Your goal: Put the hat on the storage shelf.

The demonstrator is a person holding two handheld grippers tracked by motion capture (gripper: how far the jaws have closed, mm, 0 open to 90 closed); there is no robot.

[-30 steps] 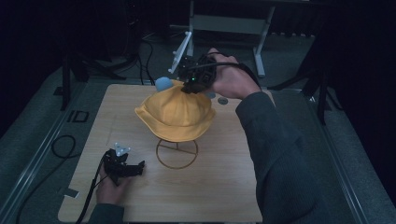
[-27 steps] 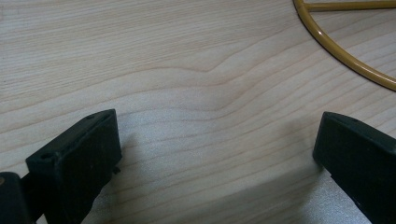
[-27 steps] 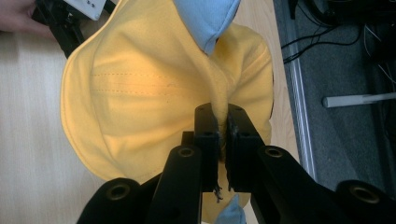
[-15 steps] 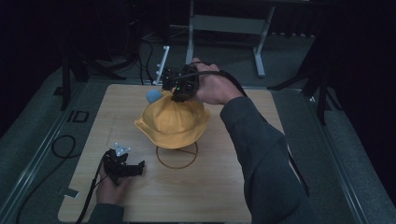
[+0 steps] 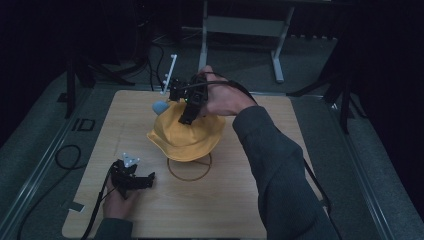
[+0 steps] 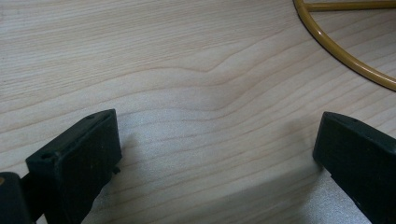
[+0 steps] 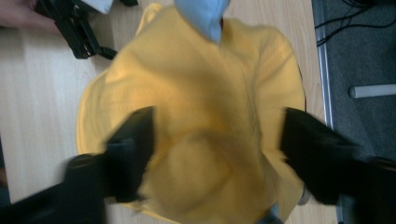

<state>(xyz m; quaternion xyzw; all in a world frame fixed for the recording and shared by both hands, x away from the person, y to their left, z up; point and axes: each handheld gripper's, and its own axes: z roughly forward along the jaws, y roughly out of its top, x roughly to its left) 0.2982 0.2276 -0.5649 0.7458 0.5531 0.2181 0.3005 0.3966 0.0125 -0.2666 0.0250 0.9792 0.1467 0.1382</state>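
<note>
Right gripper [image 5: 186, 117] jaws wide above soft yellow fabric bucket hat [image 5: 186, 137], left gripper [image 5: 148, 180] jaws wide, resting on light wooden table [image 5: 240, 200]

Right gripper view is motion-blurred: both jaws smeared, edges soft, and the yellow hat [image 7: 196, 126] fuzzy w/ bottom brim cut by frame edge. Blue thing [image 7: 205, 14] cropped at top there; in high view mostly hidden behind hat, can't tell what it is. Gold wire ring [image 6: 345, 51] cut off by top & right edges in left gripper view; in high view its rear part is hidden under the hat. Left gripper [image 5: 134, 180] too small/dark in high view to read jaws.
</note>
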